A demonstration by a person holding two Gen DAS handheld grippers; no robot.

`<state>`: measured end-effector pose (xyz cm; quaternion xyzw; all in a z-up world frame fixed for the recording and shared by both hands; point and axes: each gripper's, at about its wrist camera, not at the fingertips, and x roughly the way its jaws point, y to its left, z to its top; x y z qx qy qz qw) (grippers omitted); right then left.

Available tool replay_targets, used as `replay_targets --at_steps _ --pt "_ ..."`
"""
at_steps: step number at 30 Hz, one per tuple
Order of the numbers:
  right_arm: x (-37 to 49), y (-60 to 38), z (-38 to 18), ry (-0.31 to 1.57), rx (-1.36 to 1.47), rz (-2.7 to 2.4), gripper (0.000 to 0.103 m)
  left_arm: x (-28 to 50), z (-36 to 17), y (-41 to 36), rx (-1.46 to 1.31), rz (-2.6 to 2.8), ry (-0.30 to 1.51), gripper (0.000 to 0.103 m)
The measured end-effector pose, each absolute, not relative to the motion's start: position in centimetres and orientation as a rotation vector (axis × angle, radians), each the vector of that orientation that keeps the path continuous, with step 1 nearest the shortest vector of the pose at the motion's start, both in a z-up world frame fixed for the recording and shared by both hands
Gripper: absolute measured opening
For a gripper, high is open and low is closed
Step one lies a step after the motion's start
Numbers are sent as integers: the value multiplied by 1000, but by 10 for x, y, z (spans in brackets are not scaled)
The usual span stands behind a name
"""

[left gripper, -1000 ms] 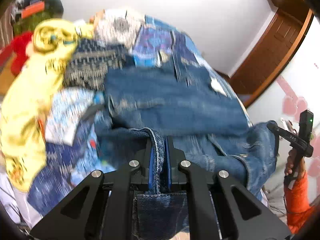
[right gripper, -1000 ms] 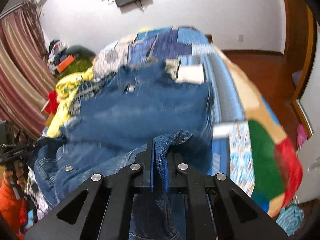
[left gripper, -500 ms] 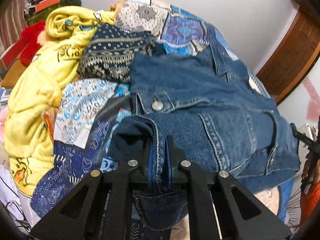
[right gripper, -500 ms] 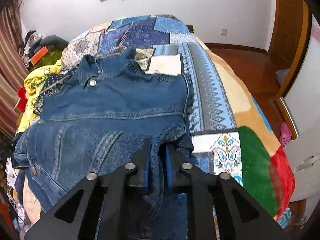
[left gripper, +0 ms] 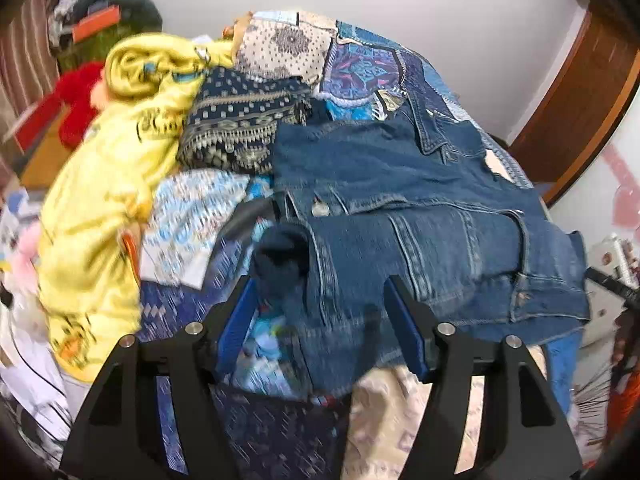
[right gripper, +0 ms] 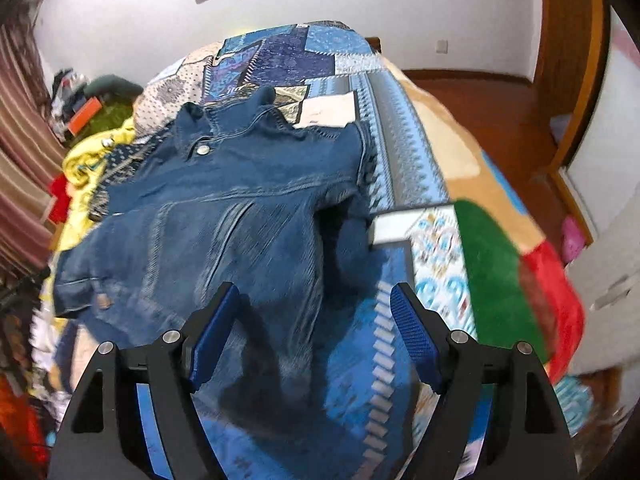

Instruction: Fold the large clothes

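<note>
A blue denim jacket (left gripper: 400, 200) lies spread on the patchwork bedspread (left gripper: 360, 52), collar toward the far wall, one sleeve opening facing me. My left gripper (left gripper: 320, 308) is open and empty just above the jacket's near edge. In the right wrist view the same jacket (right gripper: 224, 208) lies flat with its collar button up, a sleeve end at its right side. My right gripper (right gripper: 314, 312) is open and empty over the jacket's near hem.
A yellow garment (left gripper: 108, 168) and a dark patterned cloth (left gripper: 240, 132) are piled left of the jacket. A red item (left gripper: 76, 100) and clutter sit beyond. Bedspread (right gripper: 440, 168) stretches right of the jacket; wooden floor (right gripper: 480, 92) and door frame (right gripper: 576, 60) lie beyond.
Both grippers were shut on the jacket's denim edge; both have opened and let it go. The jacket now lies on the bed, and both grippers have pulled back slightly.
</note>
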<state>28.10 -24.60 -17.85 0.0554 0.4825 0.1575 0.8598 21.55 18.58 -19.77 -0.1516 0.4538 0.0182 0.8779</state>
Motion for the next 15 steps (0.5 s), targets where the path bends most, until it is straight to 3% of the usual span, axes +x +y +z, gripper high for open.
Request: replay_targets --at_steps 8,13,15 --pt "264 -228 -204 1101 194 399 76 200 -236 192 -554 -40 1008 64" --pt "259 -222 -210 1108 201 434 74 200 -236 187 -548 -43 984 49" --pt "261 -222 -211 1117 230 469 63 202 -235 184 -534 -49 987 36"
